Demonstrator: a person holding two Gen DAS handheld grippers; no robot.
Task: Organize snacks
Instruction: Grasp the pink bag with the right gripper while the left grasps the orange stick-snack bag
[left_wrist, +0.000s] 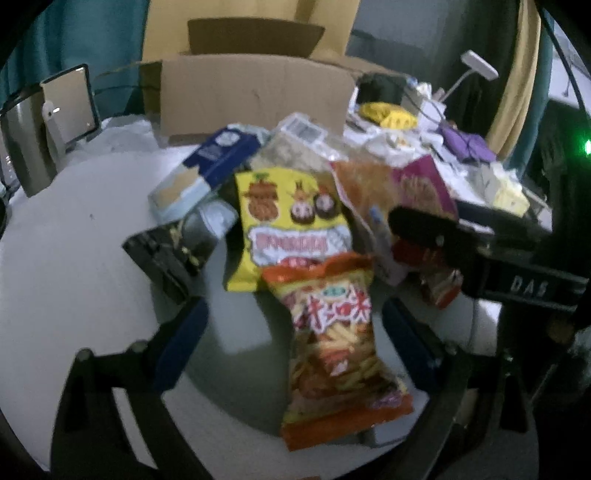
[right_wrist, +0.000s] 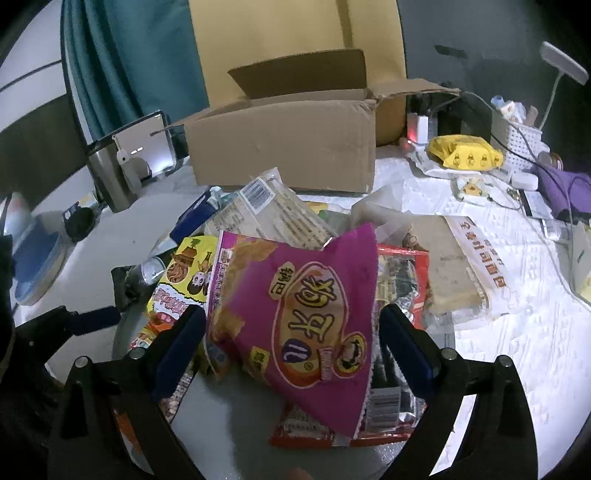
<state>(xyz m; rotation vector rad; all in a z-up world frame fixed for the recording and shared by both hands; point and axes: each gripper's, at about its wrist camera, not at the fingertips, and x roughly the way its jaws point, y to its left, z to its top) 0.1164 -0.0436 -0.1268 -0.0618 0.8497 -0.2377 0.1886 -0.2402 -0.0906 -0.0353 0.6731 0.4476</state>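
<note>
A heap of snack packs lies on the white table (left_wrist: 74, 258). In the left wrist view an orange bag of stick snacks (left_wrist: 332, 347) lies between the fingers of my open left gripper (left_wrist: 295, 336), with a yellow bag (left_wrist: 288, 221) behind it. In the right wrist view a magenta chip bag (right_wrist: 306, 314) lies between the fingers of my open right gripper (right_wrist: 293, 341), on top of a red pack (right_wrist: 399, 406). The right gripper also shows in the left wrist view (left_wrist: 443, 236), over the heap. An open cardboard box (right_wrist: 284, 147) stands behind the heap.
A blue and white carton (left_wrist: 207, 166) and a clear cracker pack (right_wrist: 273, 218) lie at the heap's back. A metal canister with a tablet (right_wrist: 125, 166) stands left of the box. On the right are a yellow bag (right_wrist: 465, 151), a white basket (right_wrist: 521, 144), a lamp and cables.
</note>
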